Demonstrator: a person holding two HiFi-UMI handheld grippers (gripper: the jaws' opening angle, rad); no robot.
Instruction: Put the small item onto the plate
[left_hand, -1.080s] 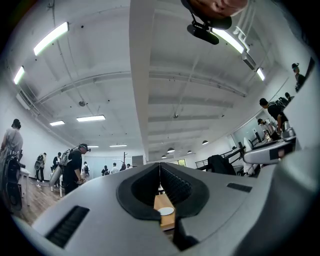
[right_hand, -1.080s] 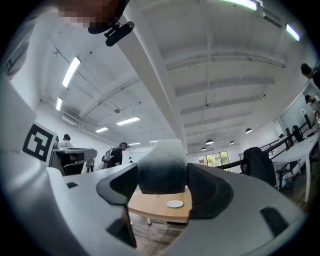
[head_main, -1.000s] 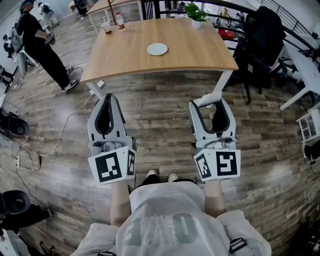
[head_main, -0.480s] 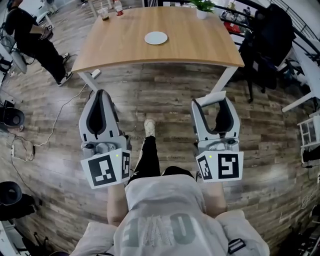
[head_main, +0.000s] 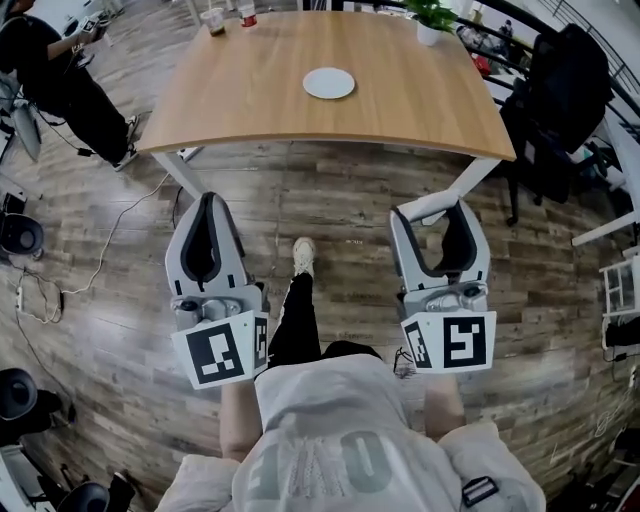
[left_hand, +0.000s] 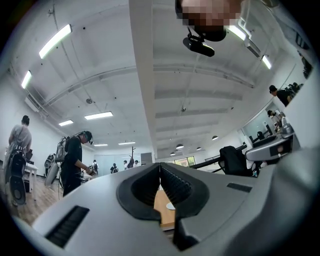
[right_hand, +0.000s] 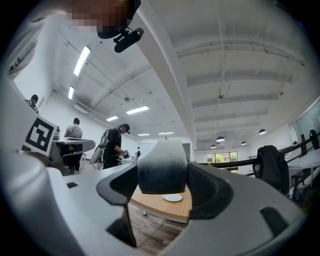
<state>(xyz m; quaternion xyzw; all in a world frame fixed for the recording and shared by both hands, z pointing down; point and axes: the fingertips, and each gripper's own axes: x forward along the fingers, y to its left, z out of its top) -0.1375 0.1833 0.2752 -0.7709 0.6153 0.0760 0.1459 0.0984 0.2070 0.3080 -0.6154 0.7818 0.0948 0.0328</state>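
Gripping one small item (right_hand: 161, 170), right hand-held gripper (head_main: 435, 211); left hand-held gripper (head_main: 208, 199) closed; one plate (head_main: 329, 83).

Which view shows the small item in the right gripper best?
The right gripper view: the small item fills the gap between the jaws. The head view barely shows it; the left gripper view misses it.

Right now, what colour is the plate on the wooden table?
The plate is plain white, clearest in the head view.

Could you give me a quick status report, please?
Left claw shut, empty. Right claw shut on small item. Plate bare on table ahead, not yet reached. Nothing blocking the approach.
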